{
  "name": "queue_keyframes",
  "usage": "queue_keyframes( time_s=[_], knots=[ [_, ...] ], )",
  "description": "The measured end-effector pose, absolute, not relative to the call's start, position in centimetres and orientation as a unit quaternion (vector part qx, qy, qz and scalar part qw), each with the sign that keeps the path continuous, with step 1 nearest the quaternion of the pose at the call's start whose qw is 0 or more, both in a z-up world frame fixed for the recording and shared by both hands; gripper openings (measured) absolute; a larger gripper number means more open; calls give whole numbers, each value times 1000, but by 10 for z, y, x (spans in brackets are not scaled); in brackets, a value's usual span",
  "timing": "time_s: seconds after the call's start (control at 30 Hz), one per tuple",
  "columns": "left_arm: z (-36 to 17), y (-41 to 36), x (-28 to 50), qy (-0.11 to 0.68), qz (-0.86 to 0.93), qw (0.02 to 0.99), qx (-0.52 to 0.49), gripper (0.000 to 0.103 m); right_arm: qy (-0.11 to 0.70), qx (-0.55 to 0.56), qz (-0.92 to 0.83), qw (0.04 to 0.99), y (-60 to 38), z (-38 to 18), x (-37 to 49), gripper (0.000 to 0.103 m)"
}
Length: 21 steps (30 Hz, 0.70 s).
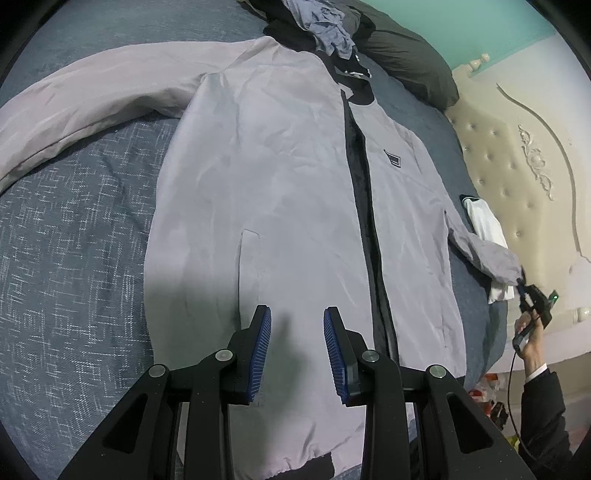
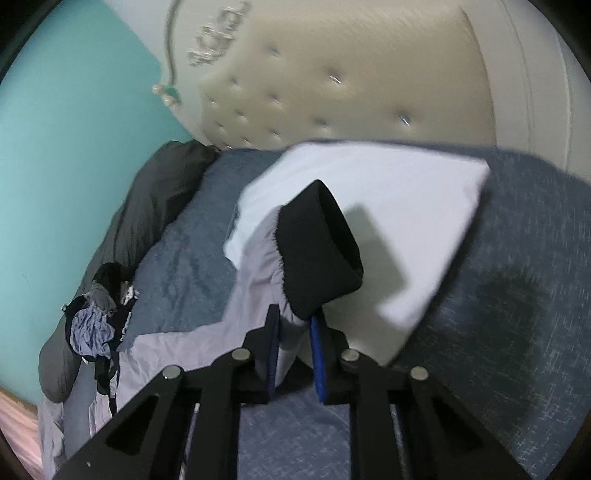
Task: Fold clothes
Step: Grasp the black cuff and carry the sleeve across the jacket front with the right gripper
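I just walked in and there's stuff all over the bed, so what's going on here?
A person is folding clothes with a handheld gripper in each hand. A grey jacket lies spread front-up on the blue bedspread. The right gripper has pinched the end of one sleeve by its black cuff and holds it up above a folded white garment. The left gripper hovers open over the jacket's lower front, holding nothing. More clothes sit in a pile near the collar.

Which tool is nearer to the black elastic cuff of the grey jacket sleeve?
Right. The right tool is closed on the sleeve just below the black elastic cuff. The left tool hovers open over the grey jacket body near its hem, well apart from that cuff.
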<state>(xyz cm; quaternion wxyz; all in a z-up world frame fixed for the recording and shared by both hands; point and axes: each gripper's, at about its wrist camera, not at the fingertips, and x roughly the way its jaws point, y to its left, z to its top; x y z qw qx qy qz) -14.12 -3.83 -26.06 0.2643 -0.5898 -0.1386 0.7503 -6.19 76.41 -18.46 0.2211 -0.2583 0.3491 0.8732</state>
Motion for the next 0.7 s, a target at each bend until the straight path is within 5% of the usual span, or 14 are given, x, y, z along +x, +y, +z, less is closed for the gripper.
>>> queue_keyframes(
  time_s=[0.7],
  knots=[
    [-255,-79,-156,-203,764,266,-552,33,217,-222,951,-19,564,-28,-194,12]
  ],
)
